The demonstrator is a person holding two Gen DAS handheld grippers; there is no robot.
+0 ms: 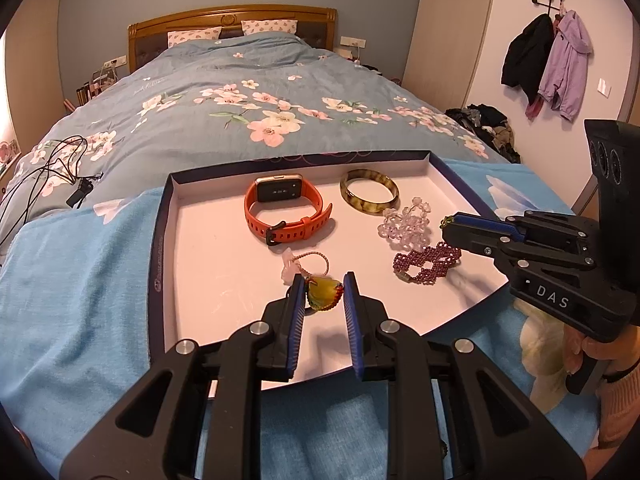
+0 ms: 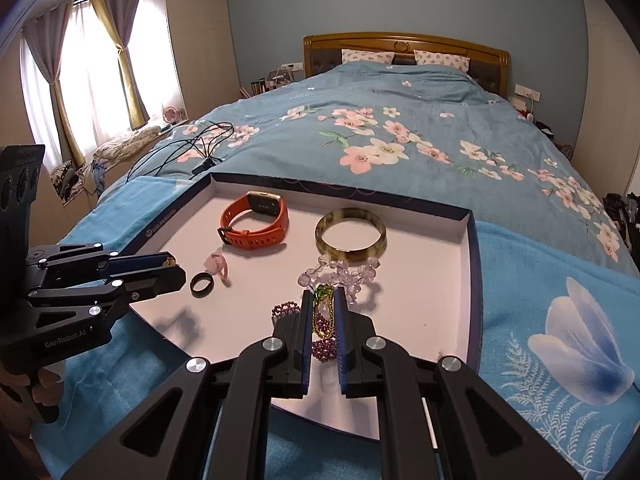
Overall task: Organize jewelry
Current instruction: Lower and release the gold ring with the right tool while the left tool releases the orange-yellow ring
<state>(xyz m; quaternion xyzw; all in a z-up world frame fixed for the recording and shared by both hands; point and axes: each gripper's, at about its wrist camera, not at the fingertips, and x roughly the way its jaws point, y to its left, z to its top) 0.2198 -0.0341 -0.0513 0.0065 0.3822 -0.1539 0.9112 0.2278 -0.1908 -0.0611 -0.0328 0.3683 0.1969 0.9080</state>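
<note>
Wide bed [image 1: 240, 92] under a blue floral quilt, carrying a shallow white tray [image 1: 192, 248] at its foot. On the tray: orange smartwatch [image 1: 286, 208], mottled bangle [image 1: 370, 196], clear bead bracelet [image 1: 404, 224], purple bead bracelet [image 1: 424, 266]. Left hand-held gripper [image 1: 322, 298] pinching an amber leaf pendant [image 1: 324, 296] above the tray. Right hand-held gripper [image 2: 323, 312] pressed onto a green-and-gold bead string [image 2: 324, 312].

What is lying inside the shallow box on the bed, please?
The box holds an orange watch, a green bangle, clear beads, purple beads, a pink charm and a black ring. The jaws cover part.
</note>
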